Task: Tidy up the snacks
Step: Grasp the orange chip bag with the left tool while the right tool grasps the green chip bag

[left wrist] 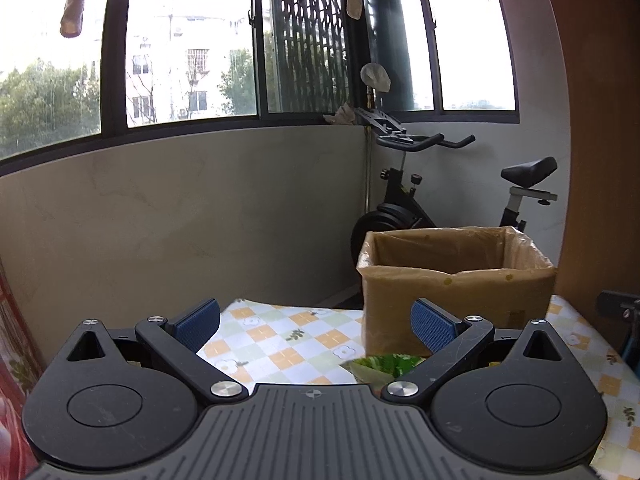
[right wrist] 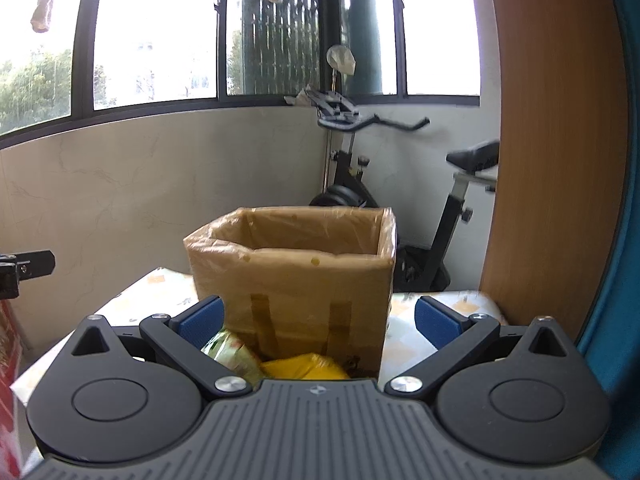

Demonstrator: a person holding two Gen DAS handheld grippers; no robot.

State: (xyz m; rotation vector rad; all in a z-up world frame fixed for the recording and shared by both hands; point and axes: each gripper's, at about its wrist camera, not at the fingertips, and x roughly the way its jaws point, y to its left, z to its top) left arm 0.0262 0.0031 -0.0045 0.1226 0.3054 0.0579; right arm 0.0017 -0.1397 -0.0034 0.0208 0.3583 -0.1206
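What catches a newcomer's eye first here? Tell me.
The open cardboard box lined with plastic dominates, standing on the checked tablecloth. Snack packets lie before it: a green one and a yellow one. Behind stands an exercise bike under large windows.

Daylight enters through the windows [left wrist: 188, 52], which are blown out white. Interior below is dimmer, shadows soft. Strong fisheye bending at edges. Right wrist view slightly blurred.

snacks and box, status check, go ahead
Left tool open, empty. Right tool open, empty. Green snack and yellow snack lie before the box. Nothing blocking.
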